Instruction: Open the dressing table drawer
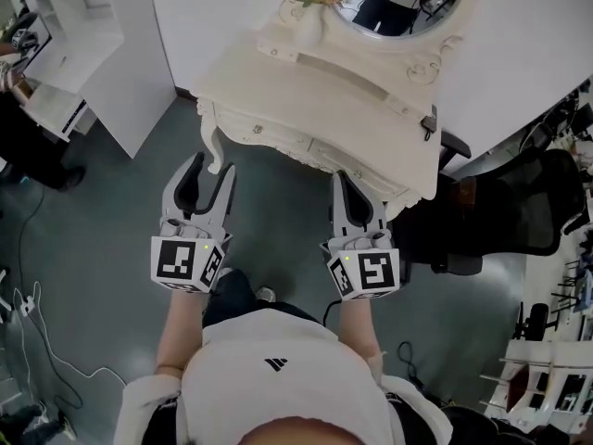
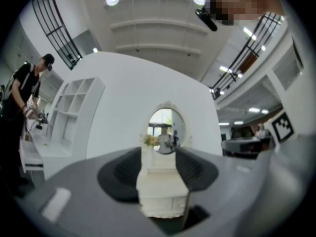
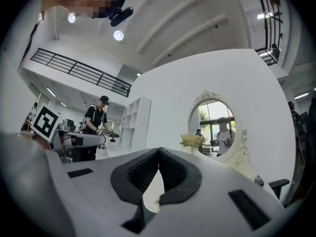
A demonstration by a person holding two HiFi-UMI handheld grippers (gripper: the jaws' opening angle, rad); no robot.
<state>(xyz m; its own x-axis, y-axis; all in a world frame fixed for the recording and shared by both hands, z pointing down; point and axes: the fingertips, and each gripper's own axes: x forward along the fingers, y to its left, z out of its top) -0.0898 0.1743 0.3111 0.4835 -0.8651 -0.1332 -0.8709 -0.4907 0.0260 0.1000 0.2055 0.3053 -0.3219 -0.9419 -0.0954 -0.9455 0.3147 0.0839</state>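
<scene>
The left gripper (image 1: 211, 167) hovers with jaws wide apart and empty before the cream-white carved dressing table (image 1: 315, 95), its scroll-edged front drawer (image 1: 262, 130) fully shut, while the right gripper (image 1: 341, 178) is closed on nothing.

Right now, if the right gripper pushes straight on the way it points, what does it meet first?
Most likely the front of the dressing table, around its right-hand drawer. The right gripper, jaws together, points at that face with nothing in between; the gap left is unclear.
</scene>
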